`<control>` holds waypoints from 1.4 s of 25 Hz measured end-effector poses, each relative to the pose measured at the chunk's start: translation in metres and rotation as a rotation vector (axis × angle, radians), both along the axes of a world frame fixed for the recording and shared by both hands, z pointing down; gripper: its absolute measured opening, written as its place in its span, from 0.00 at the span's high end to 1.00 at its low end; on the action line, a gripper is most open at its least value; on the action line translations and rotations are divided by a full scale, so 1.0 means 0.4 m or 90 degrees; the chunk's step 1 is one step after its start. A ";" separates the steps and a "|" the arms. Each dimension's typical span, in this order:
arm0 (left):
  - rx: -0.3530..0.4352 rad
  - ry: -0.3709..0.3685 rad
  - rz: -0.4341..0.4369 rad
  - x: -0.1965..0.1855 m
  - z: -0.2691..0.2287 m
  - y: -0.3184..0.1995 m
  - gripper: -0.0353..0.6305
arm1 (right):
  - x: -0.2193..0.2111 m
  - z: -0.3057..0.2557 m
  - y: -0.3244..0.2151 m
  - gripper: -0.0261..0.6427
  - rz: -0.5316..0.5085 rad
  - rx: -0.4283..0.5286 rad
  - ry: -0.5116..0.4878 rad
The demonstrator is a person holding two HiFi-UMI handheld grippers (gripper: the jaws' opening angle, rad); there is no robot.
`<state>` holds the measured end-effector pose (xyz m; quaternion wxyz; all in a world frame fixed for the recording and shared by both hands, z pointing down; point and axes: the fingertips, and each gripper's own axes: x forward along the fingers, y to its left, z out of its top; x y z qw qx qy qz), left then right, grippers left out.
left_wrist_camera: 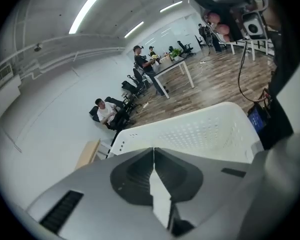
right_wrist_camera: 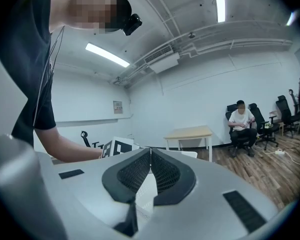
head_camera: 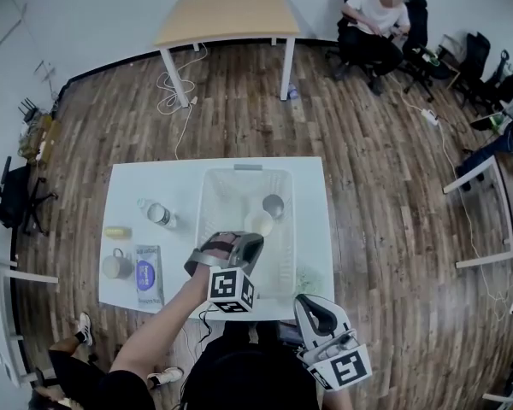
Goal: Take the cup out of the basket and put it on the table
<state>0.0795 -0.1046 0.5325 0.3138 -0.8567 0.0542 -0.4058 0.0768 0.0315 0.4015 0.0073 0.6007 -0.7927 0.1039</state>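
Left gripper [left_wrist_camera: 153, 150] hovering over white plastic basket [head_camera: 207, 196], fingers pressed together, empty; likely needing spreading before lowering around cream cup [head_camera: 259, 223] inside. Right gripper [right_wrist_camera: 150, 149] fingers together too.

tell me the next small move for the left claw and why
Probably open the left claw and dip it toward the pale cup: its jaws are shut on nothing, and it hovers over the near end of the basket, with the cup just beyond inside.
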 end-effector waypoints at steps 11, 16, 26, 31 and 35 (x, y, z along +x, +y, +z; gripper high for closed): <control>0.104 0.027 -0.068 -0.188 -0.168 0.001 0.92 | -0.106 -0.015 -0.047 0.92 -0.062 0.009 0.015; 0.167 0.003 -0.128 -0.307 -0.209 -0.031 0.92 | -0.161 -0.025 -0.075 0.92 -0.098 0.014 0.015; 0.150 -0.039 -0.250 -0.554 -0.128 -0.069 0.92 | -0.257 -0.013 -0.121 0.92 -0.147 0.006 0.022; 0.128 -0.065 -0.283 -0.628 -0.018 -0.065 0.92 | -0.282 0.006 -0.125 0.92 -0.158 -0.008 0.035; 0.103 -0.084 -0.293 -0.659 0.077 -0.067 0.92 | -0.294 0.027 -0.129 0.92 -0.158 -0.025 0.044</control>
